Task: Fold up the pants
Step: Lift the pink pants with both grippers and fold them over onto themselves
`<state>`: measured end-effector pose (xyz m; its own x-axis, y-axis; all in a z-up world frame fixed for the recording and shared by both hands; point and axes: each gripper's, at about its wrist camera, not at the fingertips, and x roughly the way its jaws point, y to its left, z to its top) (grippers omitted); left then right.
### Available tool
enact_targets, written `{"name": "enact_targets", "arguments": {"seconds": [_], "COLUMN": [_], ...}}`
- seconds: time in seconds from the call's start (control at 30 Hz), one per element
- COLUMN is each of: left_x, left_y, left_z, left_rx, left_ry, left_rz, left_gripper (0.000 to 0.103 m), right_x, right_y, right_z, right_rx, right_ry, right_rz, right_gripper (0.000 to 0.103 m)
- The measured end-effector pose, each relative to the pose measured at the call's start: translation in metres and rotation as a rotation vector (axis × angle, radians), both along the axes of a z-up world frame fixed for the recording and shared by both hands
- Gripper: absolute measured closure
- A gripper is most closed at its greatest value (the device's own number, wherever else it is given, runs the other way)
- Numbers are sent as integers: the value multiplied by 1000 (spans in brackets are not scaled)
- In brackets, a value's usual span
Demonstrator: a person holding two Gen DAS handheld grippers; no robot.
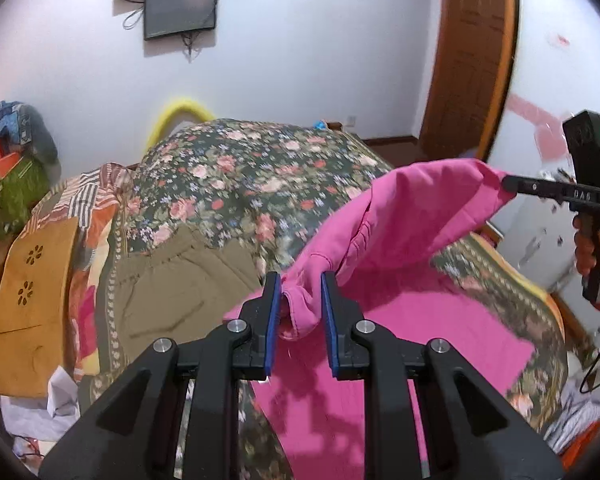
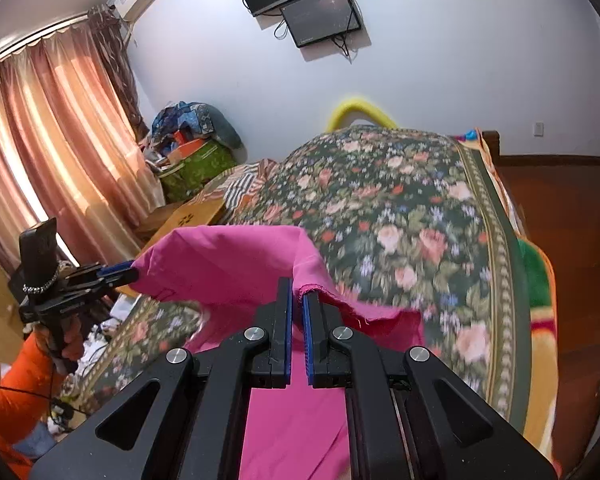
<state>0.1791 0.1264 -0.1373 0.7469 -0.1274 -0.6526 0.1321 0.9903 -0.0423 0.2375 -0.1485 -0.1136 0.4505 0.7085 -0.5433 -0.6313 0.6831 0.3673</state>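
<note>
The pants (image 1: 400,216) are bright pink, thin and limp. One edge is lifted off the bed (image 1: 240,168) and sags in an arc between the two grippers, while the rest lies flat on the floral cover below. They look light and soft. The cloth will droop wherever it is unsupported, and it should crease easily, so the fold line probably depends on keeping the raised edge taut.

The left gripper (image 1: 300,304) has a bunched hem corner between its blue pads (image 1: 274,312). The jaws stand somewhat apart in its own view, but in the right view they are pinched on the fabric. The right gripper (image 2: 298,304) is nearly closed on a frayed seam edge.

Corners and seams seem the best holds, since thicker layers slip less than a single ply.

Olive trousers (image 1: 172,280) lie further left on the bed, with a wooden board (image 1: 32,304) beside them.
</note>
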Motion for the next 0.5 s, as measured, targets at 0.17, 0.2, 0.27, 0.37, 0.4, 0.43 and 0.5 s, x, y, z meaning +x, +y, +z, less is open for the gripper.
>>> {"name": "enact_targets", "arguments": {"seconds": [0.17, 0.2, 0.27, 0.37, 0.4, 0.43, 0.5], "left_x": [-29, -33, -46, -63, -67, -72, -81], "left_y": [-6, -6, -5, -4, -4, -4, -6], "left_z": [-11, -14, -21, -40, -44, -52, -65], "left_rx": [-10, -19, -39, -55, -61, -65, -62], "left_ry": [26, 30, 43, 74, 86, 102, 124], "left_rz": [-10, -10, -8, -4, -5, -5, -2], "left_gripper": [83, 83, 83, 83, 83, 83, 83], "right_x": [-31, -35, -46, -60, -65, -70, -78], "right_y": [-13, -15, -20, -27, -29, -31, -33], "right_z": [-10, -14, -24, -40, -45, -54, -64], "right_rx": [9, 11, 7, -8, -14, -19, -27], "right_ry": [31, 40, 67, 101, 113, 132, 158], "right_rz": [-1, -2, -4, -5, -4, -3, -2], "right_gripper": [99, 99, 99, 99, 99, 99, 99]}}
